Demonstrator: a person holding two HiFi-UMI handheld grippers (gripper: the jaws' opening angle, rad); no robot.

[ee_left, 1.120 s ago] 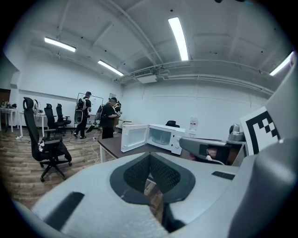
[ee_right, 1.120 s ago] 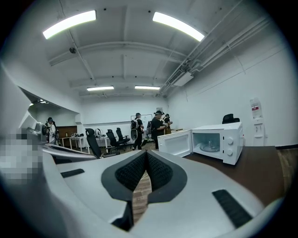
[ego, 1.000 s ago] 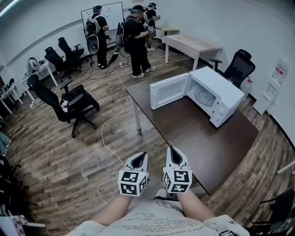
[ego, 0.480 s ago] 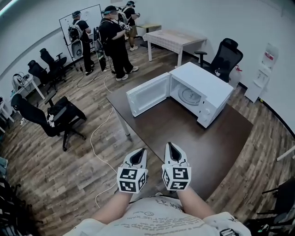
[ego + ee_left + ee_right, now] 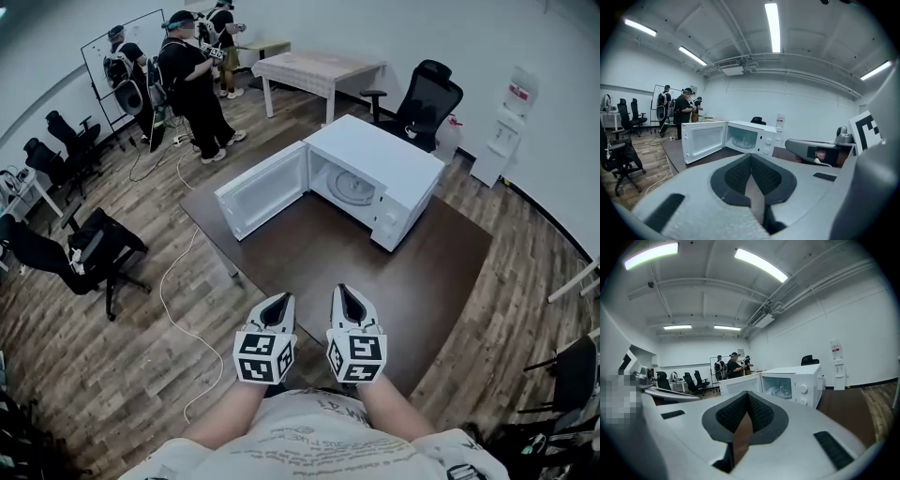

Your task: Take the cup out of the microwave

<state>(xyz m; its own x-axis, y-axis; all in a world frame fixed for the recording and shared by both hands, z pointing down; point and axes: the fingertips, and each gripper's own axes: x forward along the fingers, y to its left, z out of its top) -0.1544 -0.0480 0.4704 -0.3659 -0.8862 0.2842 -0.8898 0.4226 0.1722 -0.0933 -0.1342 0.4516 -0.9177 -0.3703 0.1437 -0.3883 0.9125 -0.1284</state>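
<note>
Nothing grabbed yet; microwave (image 5: 375,178) is sitting open, no cup showing; left tool (image 5: 277,307) and right tool (image 5: 345,302) are hovering closed, empty.

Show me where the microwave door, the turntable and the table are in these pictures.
microwave door (image 5: 261,190), head view, middle of its inner panel.
turntable (image 5: 354,187), head view, centre of the glass plate.
table (image 5: 431,272), head view, bare top near its right corner.
</note>
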